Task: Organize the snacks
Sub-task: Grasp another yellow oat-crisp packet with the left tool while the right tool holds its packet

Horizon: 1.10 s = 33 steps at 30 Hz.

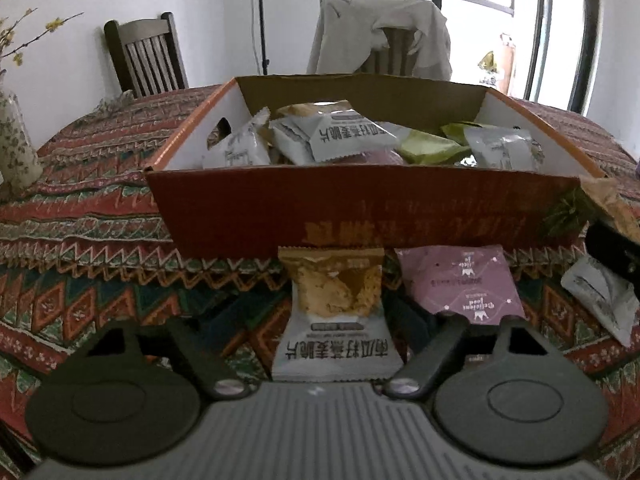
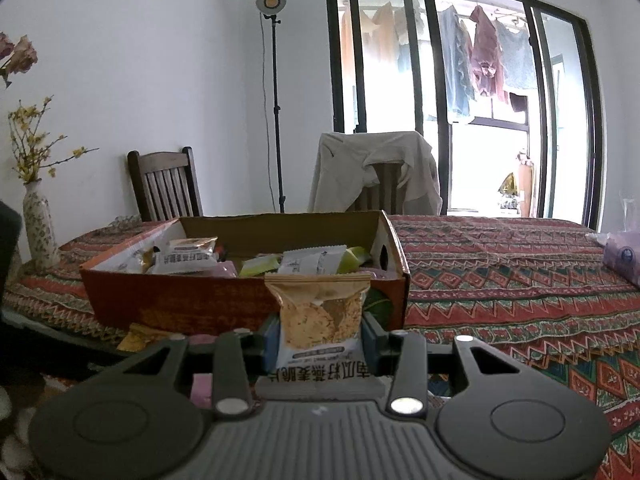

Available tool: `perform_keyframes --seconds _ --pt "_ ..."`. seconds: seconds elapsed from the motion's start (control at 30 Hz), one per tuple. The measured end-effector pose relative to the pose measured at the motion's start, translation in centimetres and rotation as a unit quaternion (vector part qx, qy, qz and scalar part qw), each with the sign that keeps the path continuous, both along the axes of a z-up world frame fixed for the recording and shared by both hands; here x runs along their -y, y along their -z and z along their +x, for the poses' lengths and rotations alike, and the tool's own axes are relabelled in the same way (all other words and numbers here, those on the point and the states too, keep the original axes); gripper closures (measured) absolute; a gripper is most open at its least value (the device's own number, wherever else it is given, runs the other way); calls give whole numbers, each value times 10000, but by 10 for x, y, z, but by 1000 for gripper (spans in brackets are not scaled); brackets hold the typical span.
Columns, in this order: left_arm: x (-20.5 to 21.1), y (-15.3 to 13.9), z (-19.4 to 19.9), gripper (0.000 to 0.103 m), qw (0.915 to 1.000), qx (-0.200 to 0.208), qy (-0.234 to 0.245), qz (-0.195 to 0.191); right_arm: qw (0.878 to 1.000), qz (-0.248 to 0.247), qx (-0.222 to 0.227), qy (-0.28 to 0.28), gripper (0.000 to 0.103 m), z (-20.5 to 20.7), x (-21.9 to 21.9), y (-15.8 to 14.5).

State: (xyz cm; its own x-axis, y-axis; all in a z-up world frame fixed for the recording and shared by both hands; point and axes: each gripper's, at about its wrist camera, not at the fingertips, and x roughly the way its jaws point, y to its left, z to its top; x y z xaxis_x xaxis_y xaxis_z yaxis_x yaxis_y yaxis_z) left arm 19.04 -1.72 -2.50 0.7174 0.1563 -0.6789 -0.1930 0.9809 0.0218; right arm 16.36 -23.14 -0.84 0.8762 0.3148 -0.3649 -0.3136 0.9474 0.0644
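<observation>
An orange cardboard box with several snack packets inside stands on the patterned tablecloth. In front of it lie a gold-and-white snack packet, a purple packet and a grey-white packet. My left gripper straddles the gold-and-white packet, which lies flat and unsquashed between the jaws. The pads do not visibly press on it. In the right wrist view my right gripper is shut on another gold-and-white packet. It holds that packet upright just before the box.
A flowered vase with yellow twigs stands at the table's left end. Two chairs stand behind the table, one draped with a beige jacket. A lamp stand rises by the wall. A clear bag lies far right.
</observation>
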Motion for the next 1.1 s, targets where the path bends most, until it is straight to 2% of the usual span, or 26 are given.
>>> perform_keyframes --seconds 0.07,0.23,0.37,0.67,0.93,1.1 --pt "0 0 0 25 10000 19 5 -74 10000 -9 8 -8 63 -1 0 0" --pt "2 -2 -3 52 9998 136 118 -81 10000 -56 29 -49 63 -1 -2 -1" --pt "5 -4 -6 60 9996 177 217 -103 10000 -61 31 -53 63 -2 -2 -1" --pt "2 -9 -17 62 9989 314 267 -238 10000 -69 36 -61 63 -2 -2 -1" --pt "2 -25 -38 62 9964 761 343 -163 9999 -86 44 -64 63 -2 -3 -1" --pt "7 -43 -52 62 9918 1166 513 -125 9999 -128 72 -77 63 -4 -5 -1"
